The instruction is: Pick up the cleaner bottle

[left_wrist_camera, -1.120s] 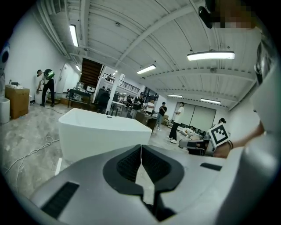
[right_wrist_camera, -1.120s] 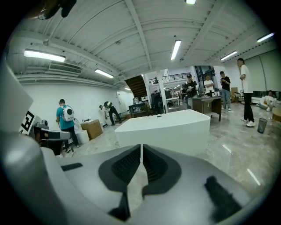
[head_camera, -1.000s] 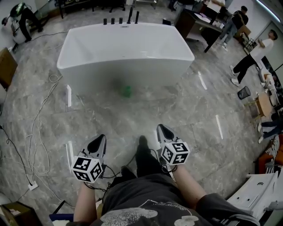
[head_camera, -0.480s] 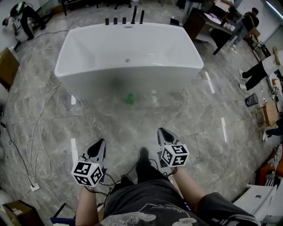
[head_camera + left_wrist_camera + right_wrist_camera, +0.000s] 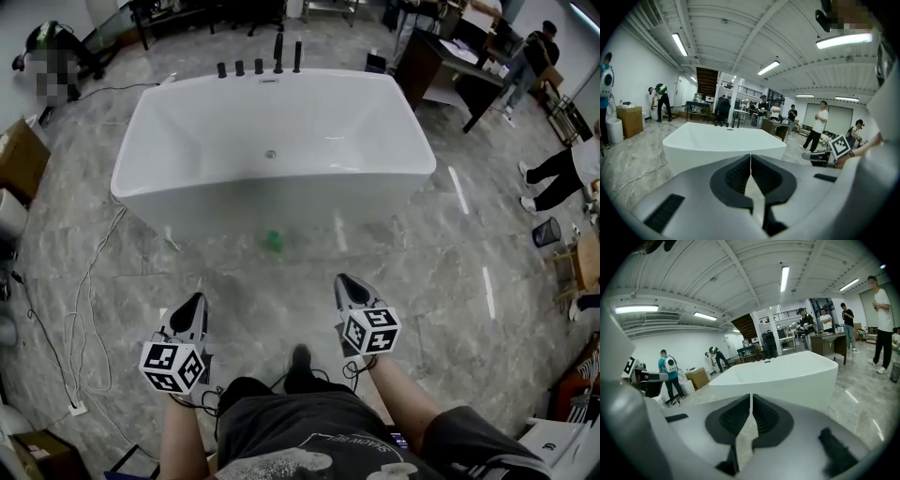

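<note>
The cleaner bottle (image 5: pixel 273 241) is a small green thing standing on the marble floor, close against the near wall of the white bathtub (image 5: pixel 272 192). In the head view my left gripper (image 5: pixel 194 305) and right gripper (image 5: pixel 345 281) are held low on either side of my legs, well short of the bottle. Both point toward the tub. The left gripper (image 5: pixel 750 155) has its jaws closed with nothing between them. The right gripper (image 5: pixel 751 395) is likewise shut and empty. The bottle does not show in either gripper view, where the gripper bodies cover the floor in front of the tub.
Dark taps (image 5: pixel 258 66) stand at the tub's far rim. White cables (image 5: pixel 84 309) loop over the floor on the left, near a cardboard box (image 5: pixel 19 155). A desk (image 5: pixel 441 66), a black bin (image 5: pixel 547 232) and standing people are at the right.
The tub and green bottle have slid lower in the head view and look nearer. Both grippers have travelled forward with me, still shut.
</note>
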### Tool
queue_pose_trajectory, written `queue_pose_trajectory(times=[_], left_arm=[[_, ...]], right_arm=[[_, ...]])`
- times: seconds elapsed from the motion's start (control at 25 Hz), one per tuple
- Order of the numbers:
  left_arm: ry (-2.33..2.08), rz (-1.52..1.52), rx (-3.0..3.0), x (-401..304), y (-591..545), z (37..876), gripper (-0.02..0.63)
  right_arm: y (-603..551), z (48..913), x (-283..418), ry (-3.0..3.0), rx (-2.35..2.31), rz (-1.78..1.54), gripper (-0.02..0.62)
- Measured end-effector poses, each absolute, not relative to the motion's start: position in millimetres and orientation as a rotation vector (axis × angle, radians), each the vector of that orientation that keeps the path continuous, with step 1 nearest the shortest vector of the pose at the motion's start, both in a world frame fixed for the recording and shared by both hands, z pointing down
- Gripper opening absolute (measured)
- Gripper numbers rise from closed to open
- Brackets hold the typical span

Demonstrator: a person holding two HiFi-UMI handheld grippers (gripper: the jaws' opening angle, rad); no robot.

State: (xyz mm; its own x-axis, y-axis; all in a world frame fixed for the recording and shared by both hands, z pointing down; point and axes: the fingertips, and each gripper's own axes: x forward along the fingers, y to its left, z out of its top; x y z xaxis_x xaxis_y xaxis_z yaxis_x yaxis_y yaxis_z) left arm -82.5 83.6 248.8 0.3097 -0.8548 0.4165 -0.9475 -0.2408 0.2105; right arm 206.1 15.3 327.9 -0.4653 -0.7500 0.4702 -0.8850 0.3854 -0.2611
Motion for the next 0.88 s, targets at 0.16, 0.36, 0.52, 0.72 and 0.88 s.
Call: queue_pose_trajectory(times=[0.16,0.36,0.52,0.72,0.88], left_arm=[[-1.642,0.279,2.146,-84,55,240,0.017],[-1.630,0.326,2.152,-84,23,259,0.017],[-1.557,0.317,2.157,-86,-17,282,0.017],[-1.464,0.327,2.185,-97,-84,312,0.017],[-1.379,0.357,2.201,-111,-137,336,0.017]], right_arm=[[-5,333,209,-2.382,1.407,0.702,0.032],[-27,345,202,-2.352,1.416,0.727,0.031],[-49,357,197,-2.307,1.431,0.725,0.032],[-81,387,188,-2.198,1.450,0.744,0.032],[-116,408,166,-2.135,1.497,0.788,0.031]])
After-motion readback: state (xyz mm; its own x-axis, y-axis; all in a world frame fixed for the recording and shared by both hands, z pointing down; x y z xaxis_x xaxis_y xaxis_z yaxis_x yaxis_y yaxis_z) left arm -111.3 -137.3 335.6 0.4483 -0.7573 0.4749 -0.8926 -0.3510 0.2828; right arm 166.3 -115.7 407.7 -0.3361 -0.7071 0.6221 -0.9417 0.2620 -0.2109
